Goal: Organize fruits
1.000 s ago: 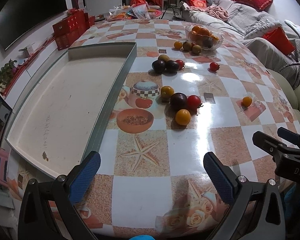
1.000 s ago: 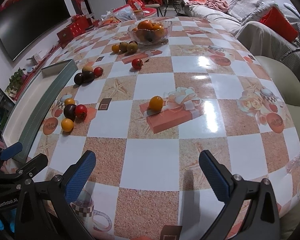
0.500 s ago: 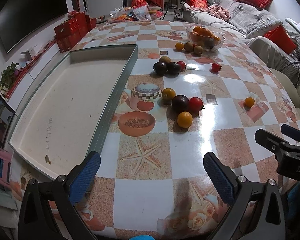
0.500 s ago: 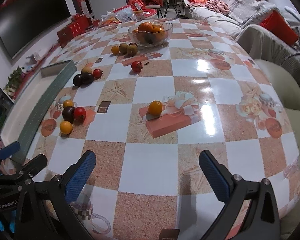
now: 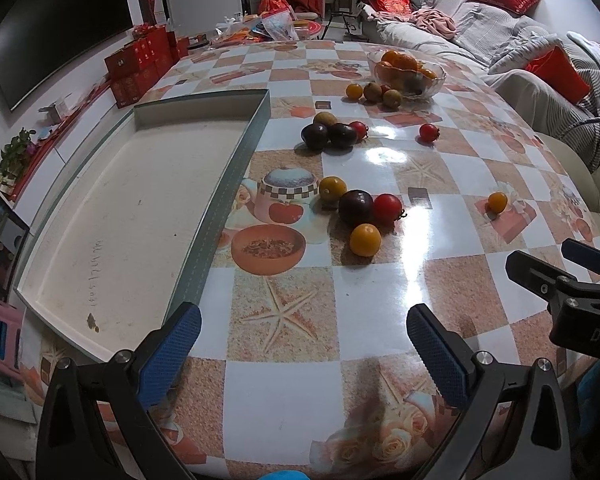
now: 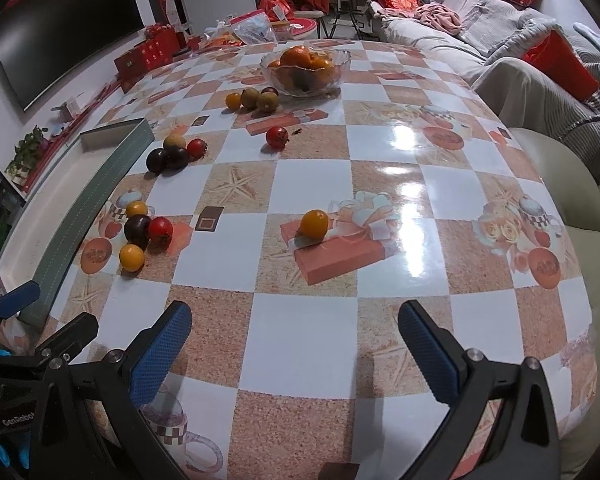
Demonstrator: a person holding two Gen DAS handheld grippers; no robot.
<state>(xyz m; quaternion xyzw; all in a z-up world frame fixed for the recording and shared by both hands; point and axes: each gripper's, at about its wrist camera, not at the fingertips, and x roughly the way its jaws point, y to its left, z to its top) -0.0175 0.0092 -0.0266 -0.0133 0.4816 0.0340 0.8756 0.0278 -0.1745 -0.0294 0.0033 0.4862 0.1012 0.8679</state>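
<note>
Glossy tablecloth (image 6: 300,344): loose fruit (image 5: 365,239) beside the empty tray (image 5: 120,216) may roll if nudged. Left gripper (image 5: 303,344) and right gripper (image 6: 294,340) fingers spread apart, holding nothing.

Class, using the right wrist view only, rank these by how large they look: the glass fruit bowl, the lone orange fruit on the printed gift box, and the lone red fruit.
1. Glass fruit bowl, clearly largest though farthest away.
2. Lone orange fruit.
3. Lone red fruit, only slightly smaller; it lies farther from the camera, so true sizes may match.
</note>
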